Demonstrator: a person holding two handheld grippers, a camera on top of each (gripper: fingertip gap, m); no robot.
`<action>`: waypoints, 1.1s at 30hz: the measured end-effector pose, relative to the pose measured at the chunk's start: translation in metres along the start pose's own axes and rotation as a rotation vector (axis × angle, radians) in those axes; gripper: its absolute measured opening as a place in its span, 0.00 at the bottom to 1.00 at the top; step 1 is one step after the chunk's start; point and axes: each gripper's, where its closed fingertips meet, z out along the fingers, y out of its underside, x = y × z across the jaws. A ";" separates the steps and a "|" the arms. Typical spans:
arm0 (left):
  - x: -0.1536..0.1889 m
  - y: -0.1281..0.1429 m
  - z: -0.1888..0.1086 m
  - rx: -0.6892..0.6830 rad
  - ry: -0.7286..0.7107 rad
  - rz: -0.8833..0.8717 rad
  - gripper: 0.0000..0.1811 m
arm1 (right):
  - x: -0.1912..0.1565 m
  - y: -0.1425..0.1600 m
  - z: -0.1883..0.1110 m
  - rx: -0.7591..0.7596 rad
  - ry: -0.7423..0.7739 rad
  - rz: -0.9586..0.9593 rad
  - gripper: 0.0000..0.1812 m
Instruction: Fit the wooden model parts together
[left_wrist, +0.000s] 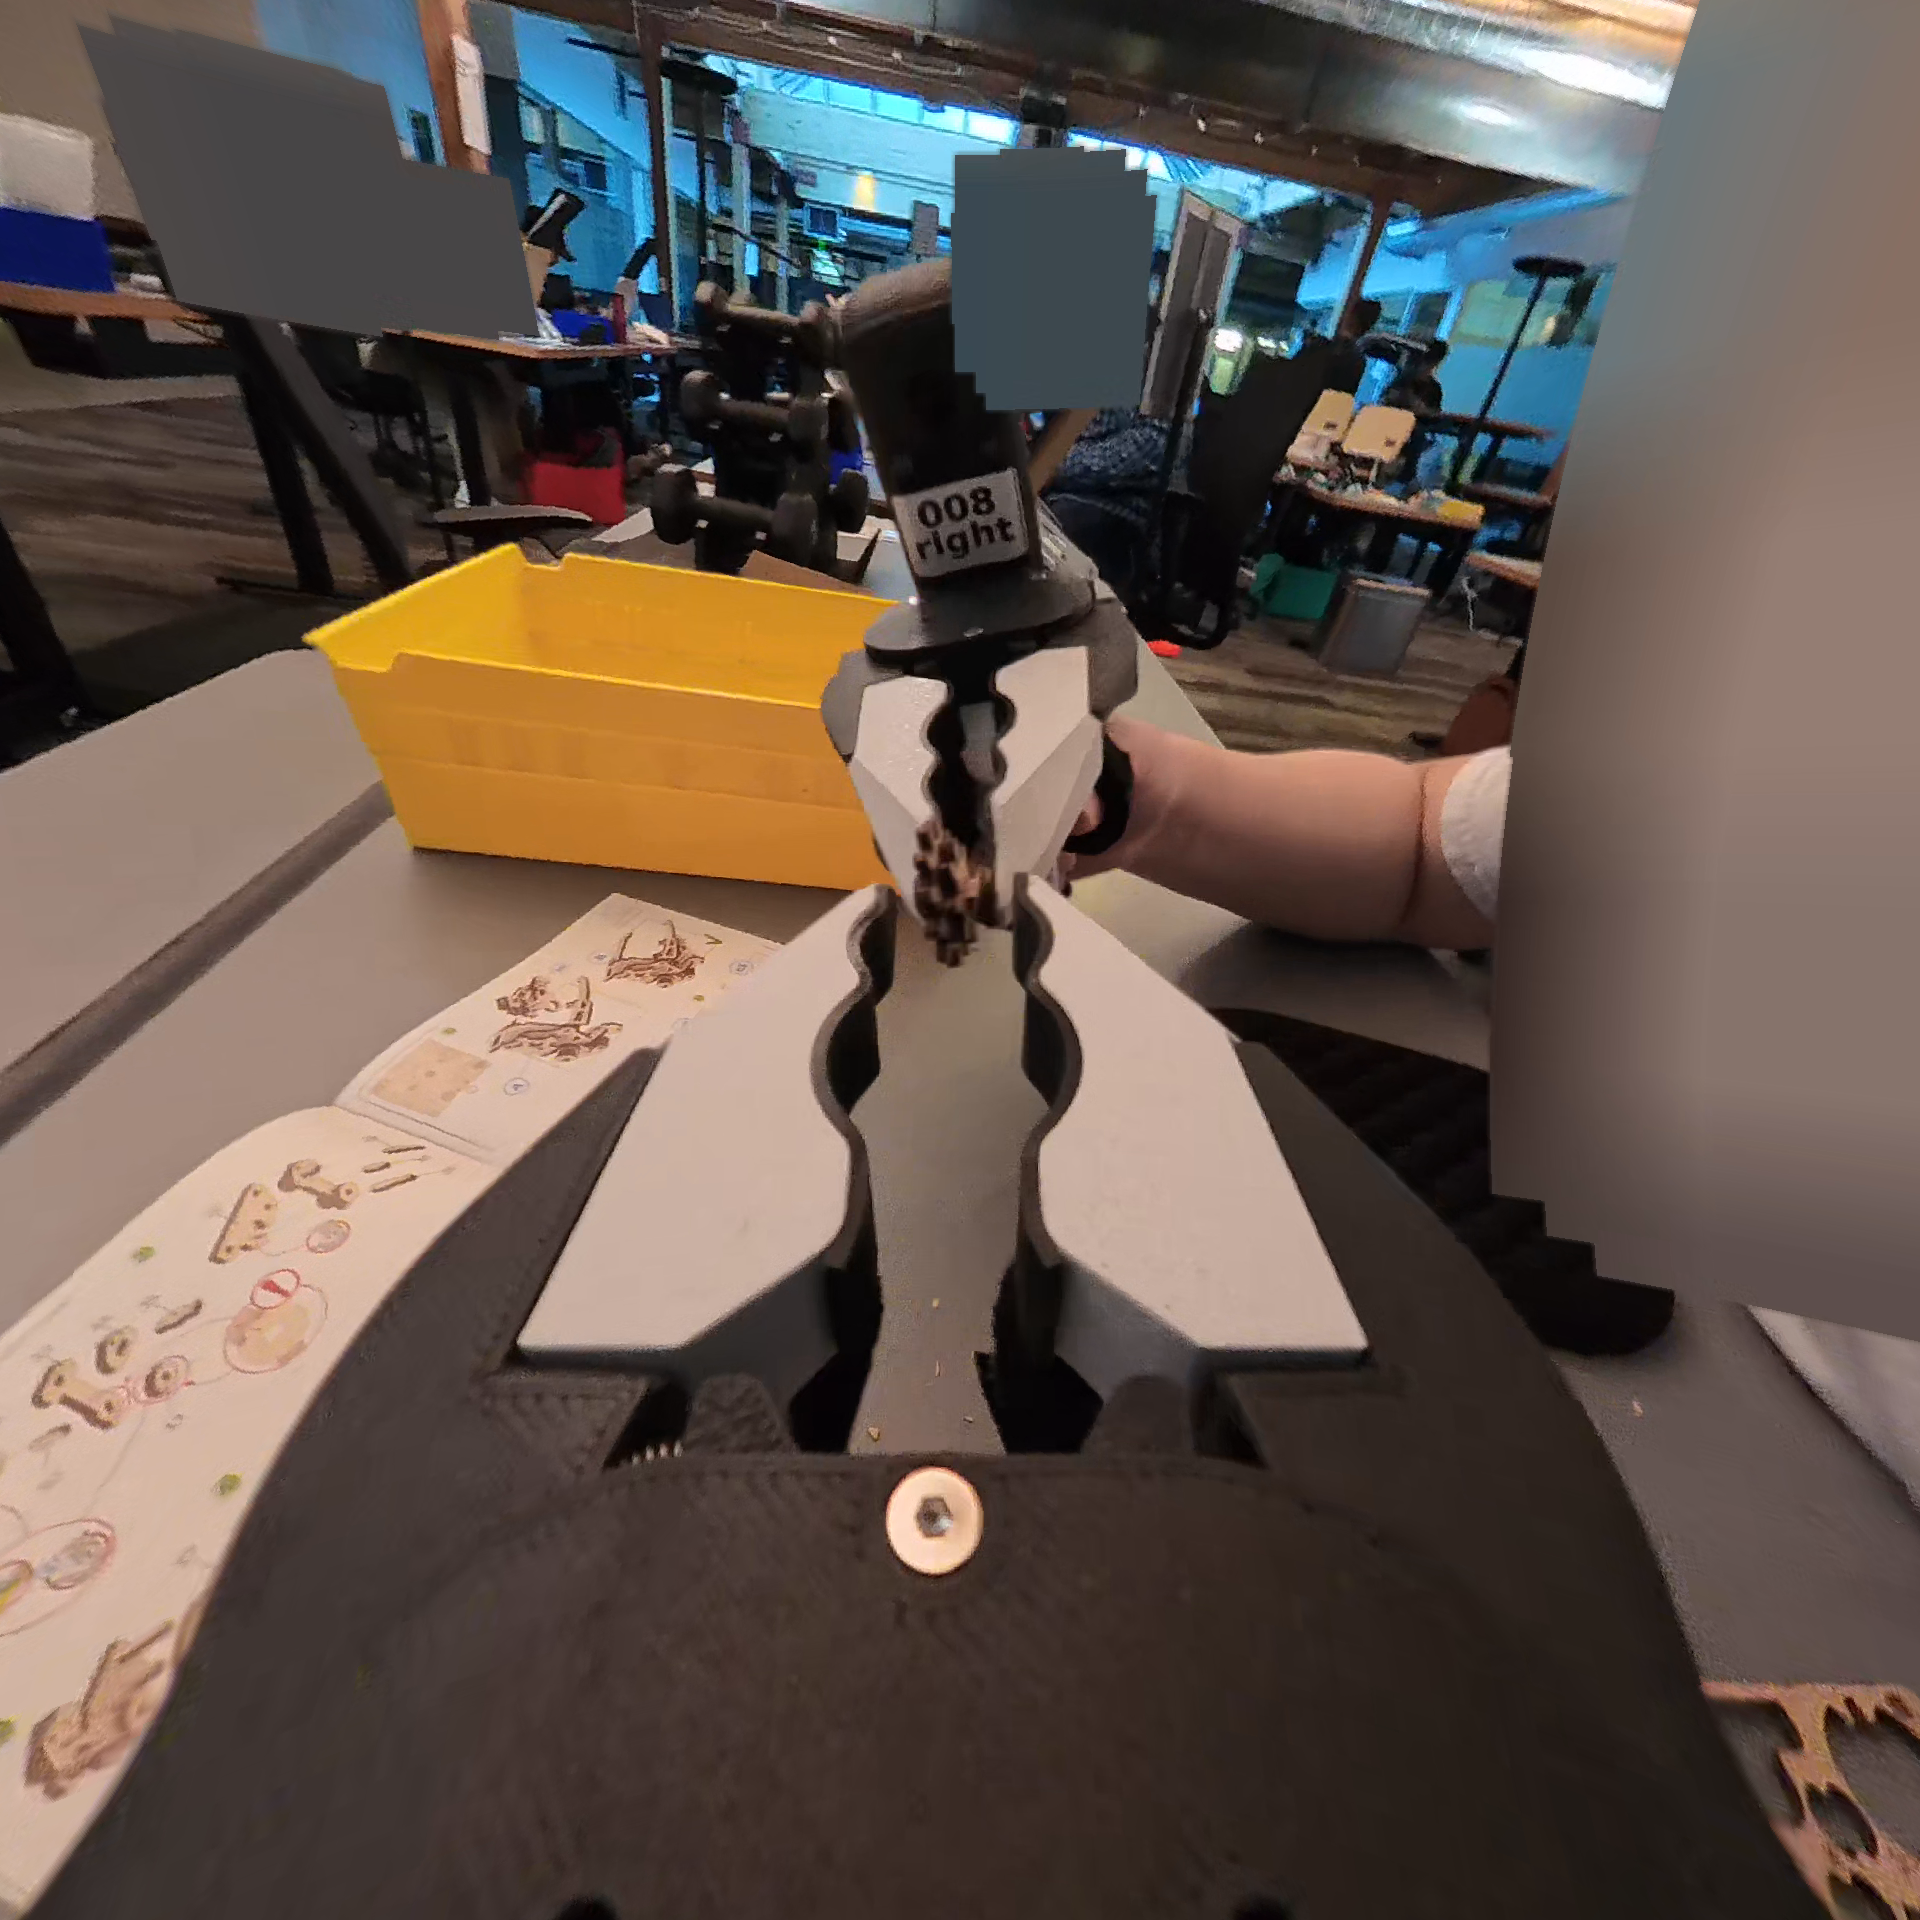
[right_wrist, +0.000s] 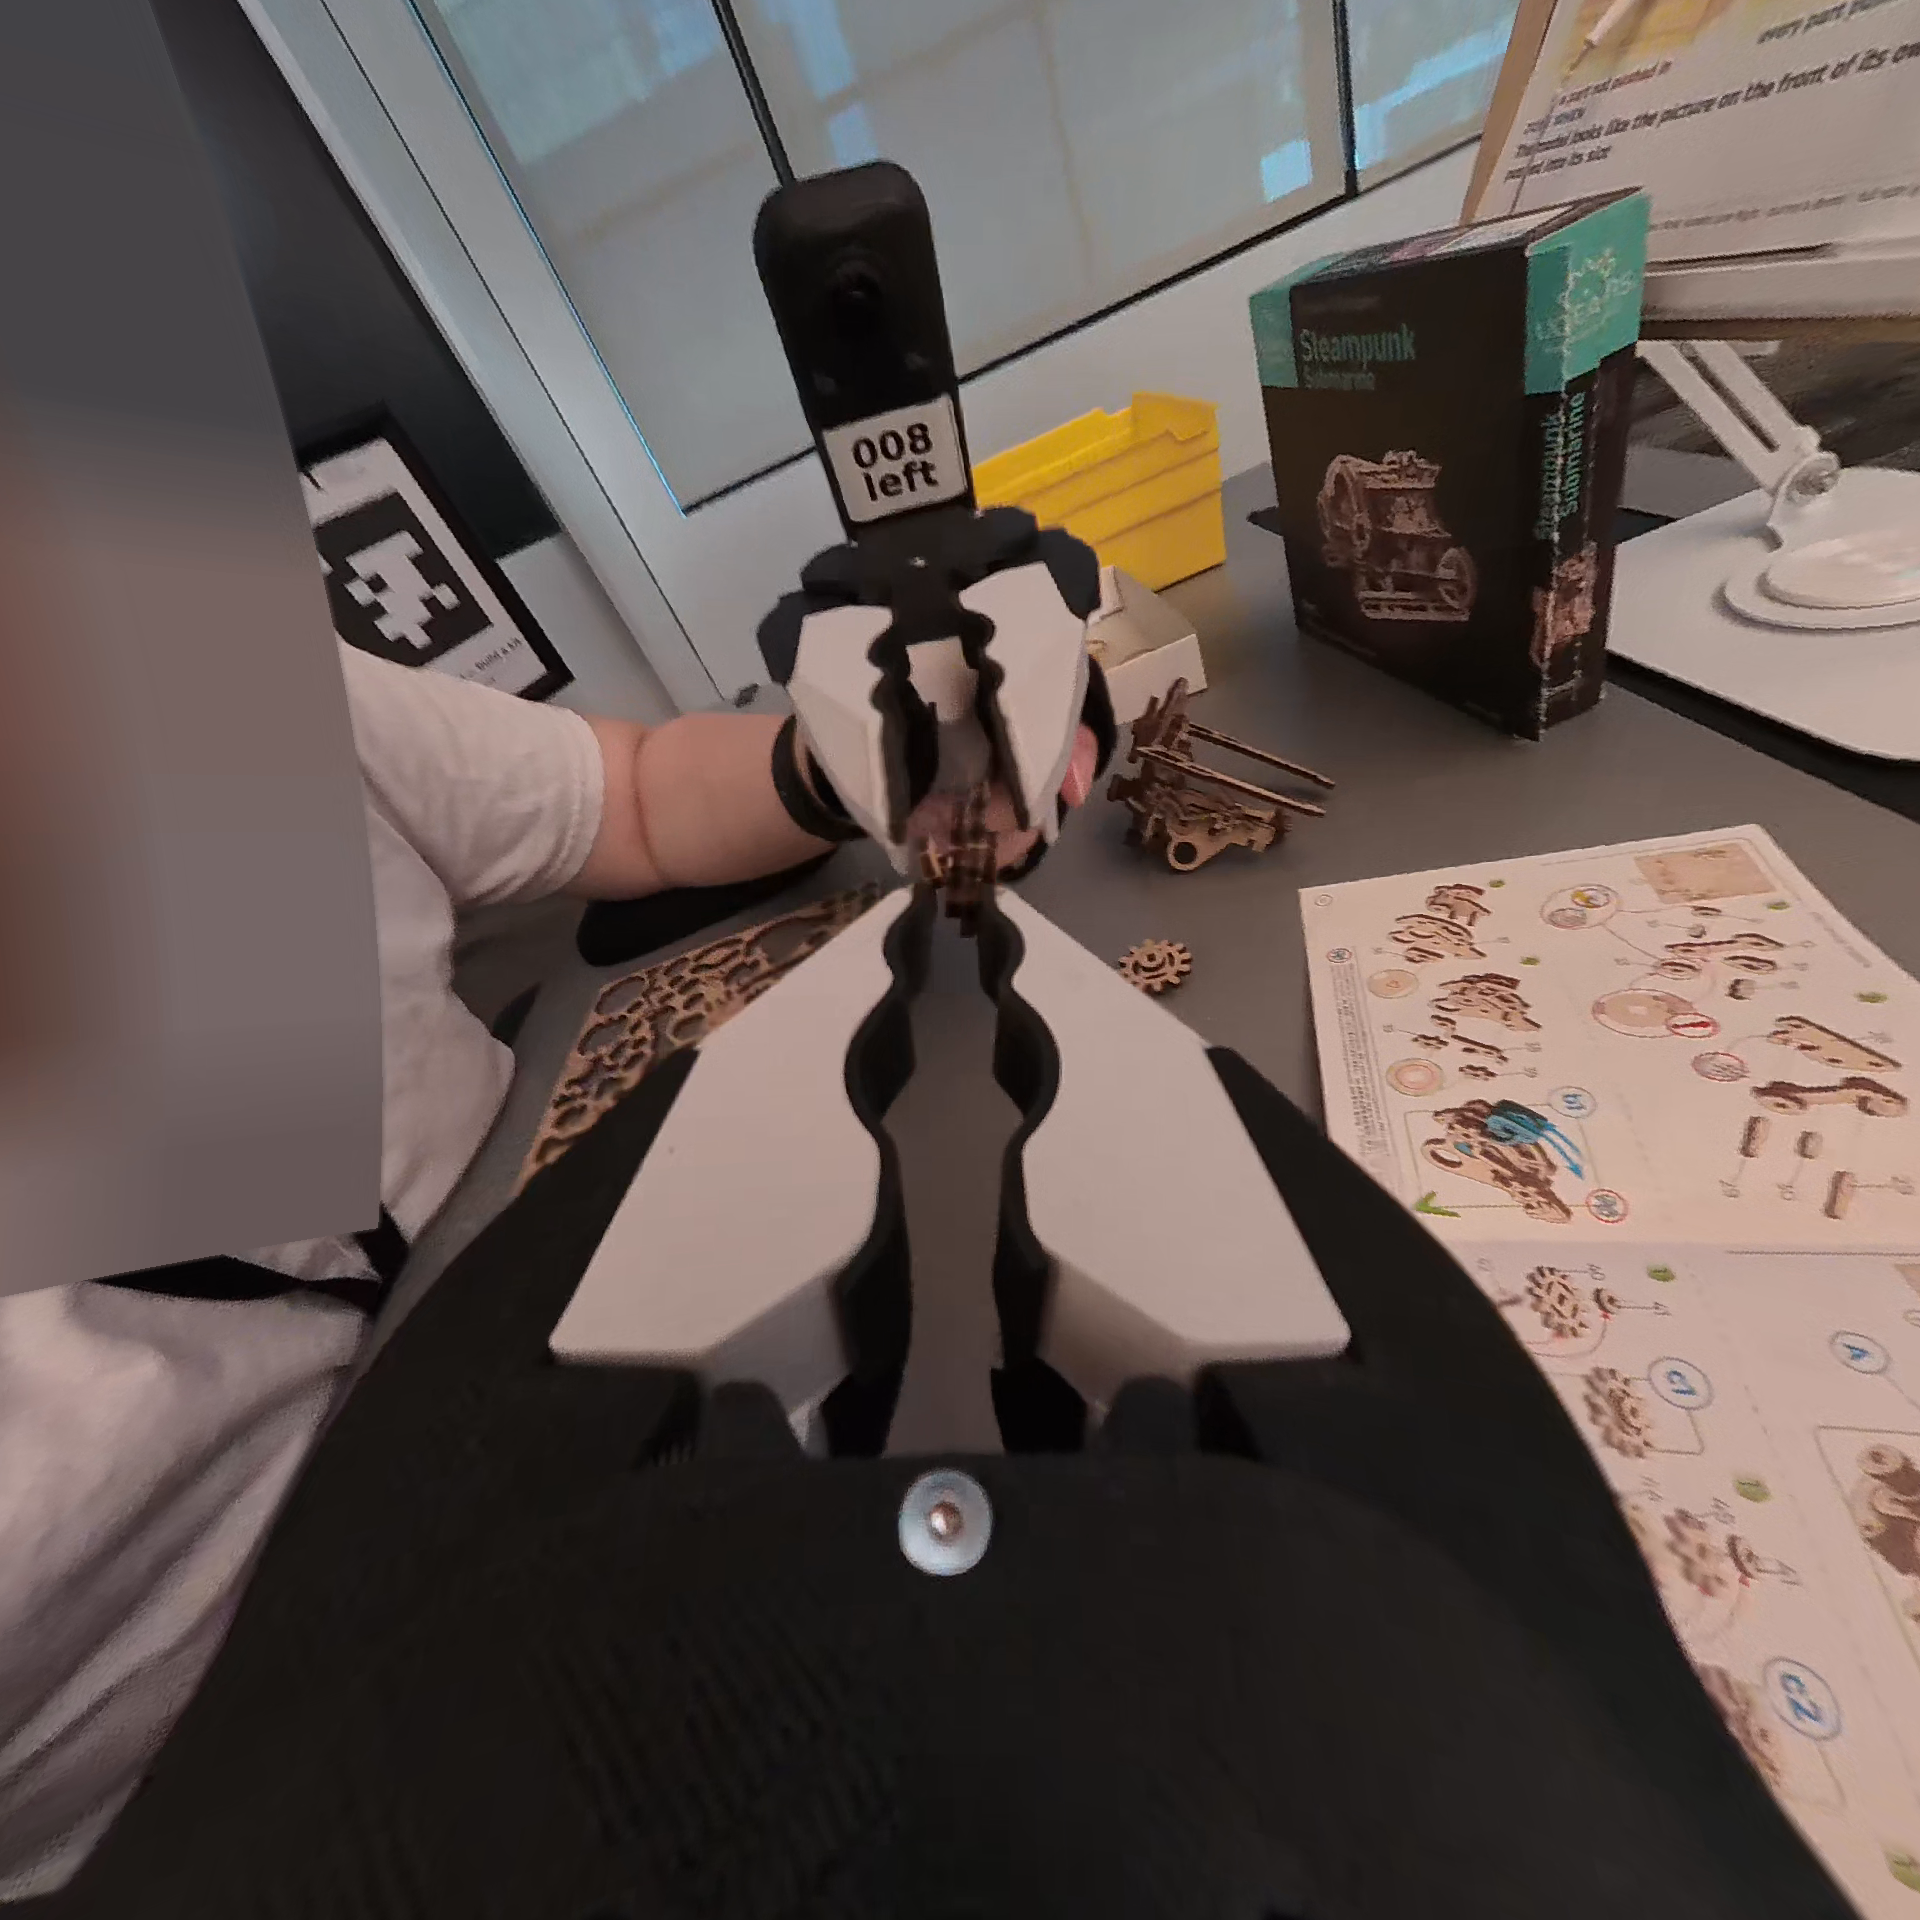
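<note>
Two handheld grippers, left gripper (left_wrist: 951, 914) and right gripper (right_wrist: 951, 899), alike in build: pale grey wedge fingers (left_wrist: 727, 1143) lined with wavy black pads, textured black body, one silver washer and hex screw (left_wrist: 933, 1519) at centre. Black camera stalk (right_wrist: 857, 332) bearing a white label. White short sleeve (right_wrist: 478, 790); black finger loops.

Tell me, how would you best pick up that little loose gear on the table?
The gear lies flat on the table, clear of the manual. Come straight down from above with the tool open and pinch across its toothed rim; its flat pose probably leaves no other edge to grip.
</note>
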 end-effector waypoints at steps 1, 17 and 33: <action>0.004 -0.002 0.000 -0.011 0.010 0.027 0.12 | 0.000 0.001 0.001 -0.022 0.023 -0.027 0.03; 0.067 -0.034 -0.033 -0.064 -0.065 0.298 0.07 | -0.072 -0.031 0.028 -0.155 0.163 -0.443 0.03; 0.133 -0.075 -0.132 0.094 -0.227 0.616 0.06 | -0.155 -0.071 0.118 -0.108 0.112 -0.636 0.06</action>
